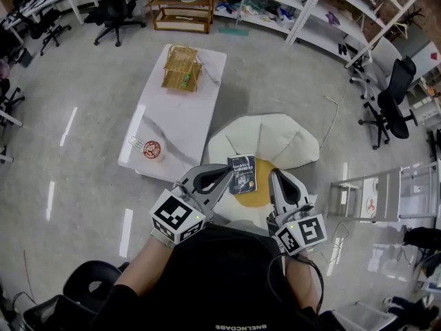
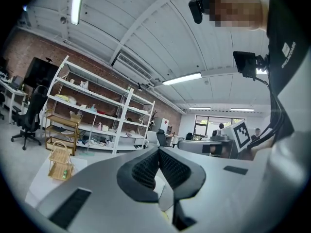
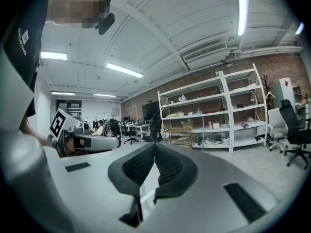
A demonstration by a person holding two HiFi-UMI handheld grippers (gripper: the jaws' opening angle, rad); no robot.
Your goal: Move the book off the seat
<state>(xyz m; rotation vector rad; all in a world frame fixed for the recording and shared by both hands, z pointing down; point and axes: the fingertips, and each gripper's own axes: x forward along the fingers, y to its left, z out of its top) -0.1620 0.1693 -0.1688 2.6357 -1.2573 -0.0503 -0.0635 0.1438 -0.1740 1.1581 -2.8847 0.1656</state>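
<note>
The head view is being taken from above and behind, steeply downward. The left hand-held gripper [image 1: 229, 169] and the right hand-held gripper [image 1: 274, 176] are being seen close at its lower edge, with the desk [image 1: 172, 116] ahead of them and the white shelving [image 1: 310, 5] far beyond. Each gripper view is being shot level from just behind its own jaws, which are being shown very near and large. In each, the other hand-held gripper is being caught at the inner side. The shelving is being shared by all three views, and the desk by the head view and the left gripper view.
</note>
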